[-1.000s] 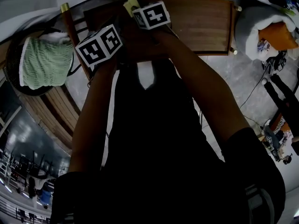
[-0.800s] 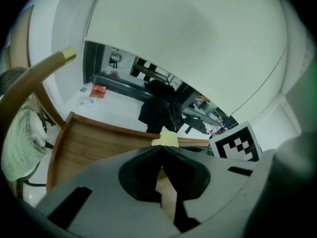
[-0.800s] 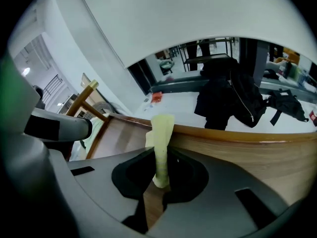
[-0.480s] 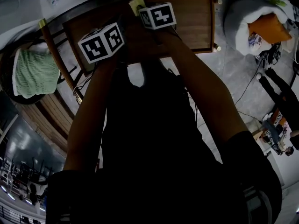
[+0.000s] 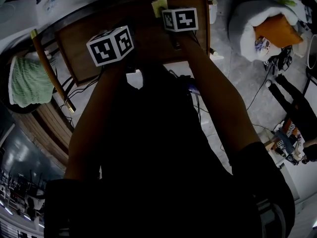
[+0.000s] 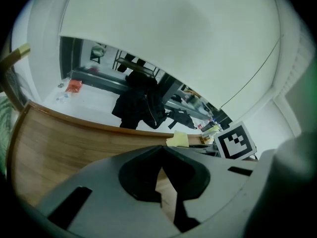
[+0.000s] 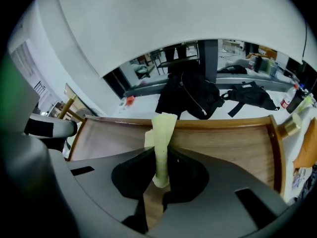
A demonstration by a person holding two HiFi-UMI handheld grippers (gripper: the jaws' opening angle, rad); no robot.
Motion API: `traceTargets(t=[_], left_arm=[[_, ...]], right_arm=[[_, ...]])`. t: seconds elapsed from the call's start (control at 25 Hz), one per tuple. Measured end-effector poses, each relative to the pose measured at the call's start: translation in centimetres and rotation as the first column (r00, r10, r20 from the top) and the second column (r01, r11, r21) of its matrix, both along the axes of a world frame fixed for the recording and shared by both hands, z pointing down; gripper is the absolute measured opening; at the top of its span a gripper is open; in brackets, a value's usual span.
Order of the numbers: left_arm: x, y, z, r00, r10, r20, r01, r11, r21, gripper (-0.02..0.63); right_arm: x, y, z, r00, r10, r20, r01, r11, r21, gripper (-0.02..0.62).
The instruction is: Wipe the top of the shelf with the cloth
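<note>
1. The pale yellow cloth (image 7: 162,133) is pinched upright in the right gripper (image 7: 159,168), over the wooden shelf top (image 7: 228,143).
2. The left gripper (image 6: 162,152) is pressed together on nothing.
3. Only 1 narrow edge looks clamped, so dragging could tug it free.

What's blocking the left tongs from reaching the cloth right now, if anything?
Probably nothing, so likely yes. The left tongs are shut and empty over the shelf top; the cloth, pinched in the right tongs, sits nearby with only bare wood between. They'd need to open first.
</note>
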State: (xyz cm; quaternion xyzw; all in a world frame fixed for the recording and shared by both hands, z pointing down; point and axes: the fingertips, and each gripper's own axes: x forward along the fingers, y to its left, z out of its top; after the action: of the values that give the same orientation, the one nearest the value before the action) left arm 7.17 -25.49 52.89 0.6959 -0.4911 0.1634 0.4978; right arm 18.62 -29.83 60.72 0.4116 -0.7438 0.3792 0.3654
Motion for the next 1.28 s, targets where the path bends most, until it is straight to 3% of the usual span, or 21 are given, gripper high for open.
traceTargets(t=[0.36,0.64,0.88,1.08,1.16,1.28], left_arm=[[3.3,0.8,-1.3,0.998,0.068,0.013,-0.068,0.997,0.020,0.011],[1.9,1.9,-2.0,0.998,0.061,0.033,-0.062,0.998,0.017,0.011],[0.2,2.7,-3.1,0.998,0.046,0.051,-0.048,0.998,0.032,0.011],[-4.0,3.2,-4.2,0.998,0.005,0.063,-0.009,0.999,0.053,0.011],[-6.2,3.5,-4.7,0.998,-0.026,0.061,0.022,0.998,0.064,0.011],[-10.6,3.6,-5.5,0.994,-0.095,0.053,0.091,0.993,0.077,0.012]], right_arm=[[7.0,-1.3,-0.2,0.988,0.152,-0.005,-0.152,0.988,0.003,0.048],[12.9,-2.8,-0.5,0.940,0.331,-0.085,-0.331,0.943,0.014,0.048],[15.4,-2.8,-0.8,0.904,0.392,-0.171,-0.388,0.920,0.059,0.048],[14.5,-2.2,-1.5,0.872,0.441,-0.213,-0.431,0.898,0.090,0.048],[11.7,-2.1,-2.9,0.893,0.418,-0.167,-0.405,0.908,0.105,0.048],[2.9,-1.6,-5.5,0.954,0.298,-0.034,-0.292,0.949,0.123,0.048]])
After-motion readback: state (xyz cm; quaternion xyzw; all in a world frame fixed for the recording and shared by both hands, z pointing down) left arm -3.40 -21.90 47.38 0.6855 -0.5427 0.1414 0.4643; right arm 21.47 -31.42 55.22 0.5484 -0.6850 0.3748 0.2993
